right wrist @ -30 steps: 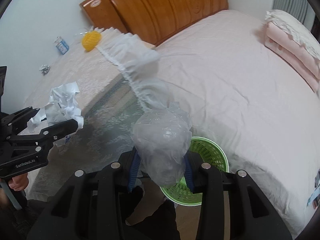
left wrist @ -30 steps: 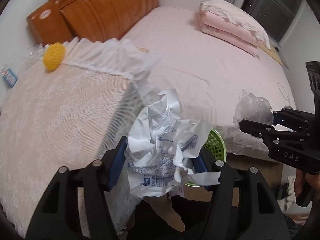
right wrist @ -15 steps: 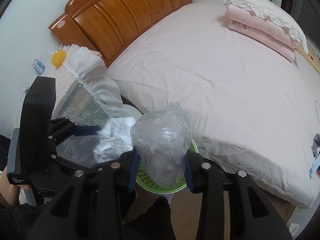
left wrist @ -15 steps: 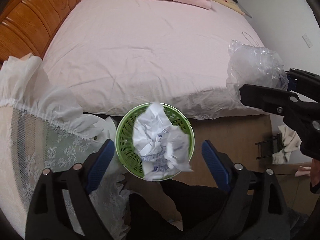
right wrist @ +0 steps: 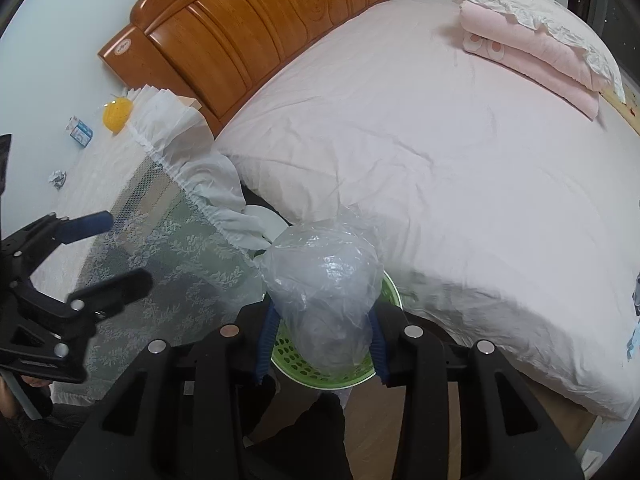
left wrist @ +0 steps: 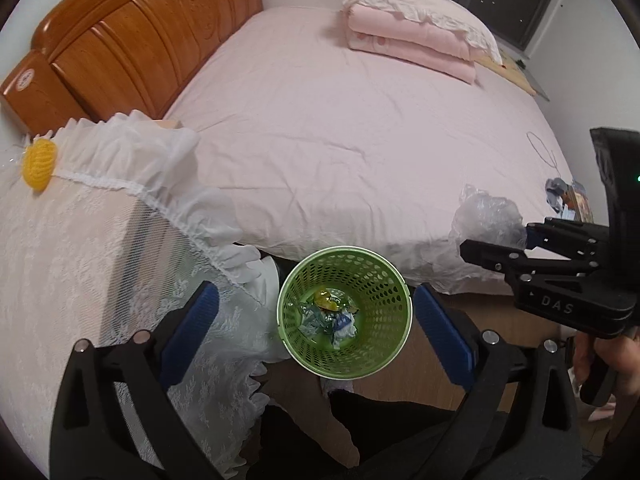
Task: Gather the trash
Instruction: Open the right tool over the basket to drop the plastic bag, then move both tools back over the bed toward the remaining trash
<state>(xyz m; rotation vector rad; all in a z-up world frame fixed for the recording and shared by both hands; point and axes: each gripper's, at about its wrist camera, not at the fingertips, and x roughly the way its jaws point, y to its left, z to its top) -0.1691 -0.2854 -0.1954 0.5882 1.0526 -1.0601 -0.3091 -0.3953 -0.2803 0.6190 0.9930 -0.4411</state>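
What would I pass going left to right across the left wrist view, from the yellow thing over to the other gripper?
Yellow knitted ball → white frilled cloth → green basket → crumpled clear plastic → right gripper.

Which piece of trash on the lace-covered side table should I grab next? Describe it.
Start at the wooden headboard, then the lace-covered table beside it. Near the wall lies a small crumpled paper ball, grey-white, unlike the yellow knitted piece and blue-printed carton.
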